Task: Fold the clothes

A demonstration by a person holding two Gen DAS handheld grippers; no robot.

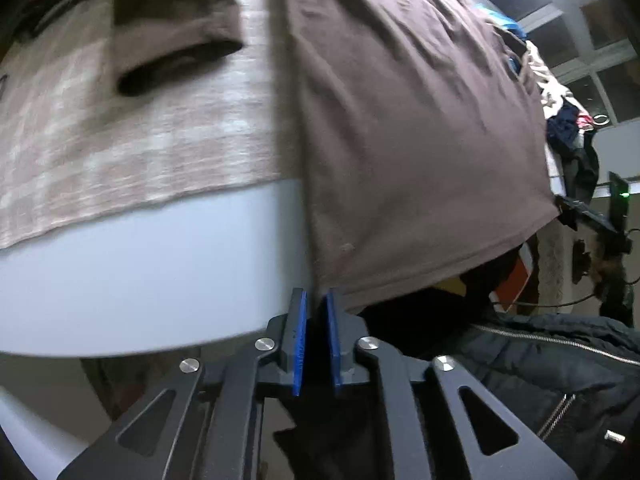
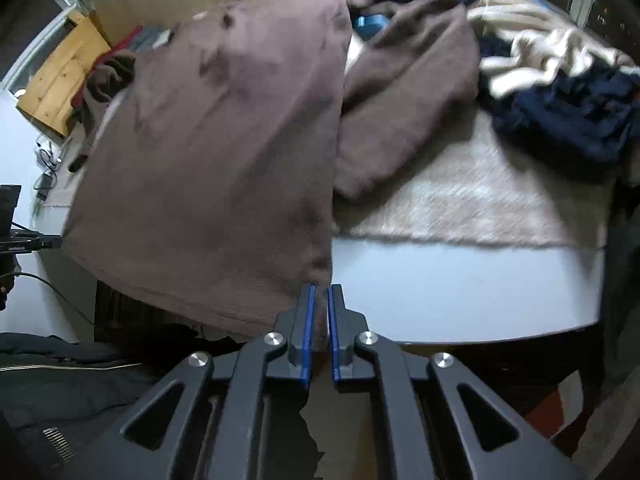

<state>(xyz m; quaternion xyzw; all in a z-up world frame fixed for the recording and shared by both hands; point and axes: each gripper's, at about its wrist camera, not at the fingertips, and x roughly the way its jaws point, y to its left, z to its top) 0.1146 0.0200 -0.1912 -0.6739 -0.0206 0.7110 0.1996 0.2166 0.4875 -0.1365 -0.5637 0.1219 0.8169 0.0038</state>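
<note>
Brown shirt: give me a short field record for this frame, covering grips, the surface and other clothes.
garment: brown shirt, body spread out, hem lifted
left gripper: shut on one hem corner
right gripper: shut on the other hem corner
sleeve: lying on the beige blanket
surface: white table
other clothes: navy garment, cream cloth

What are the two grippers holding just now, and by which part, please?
Both hold the brown shirt: left gripper and right gripper each pinch a bottom hem corner.
</note>
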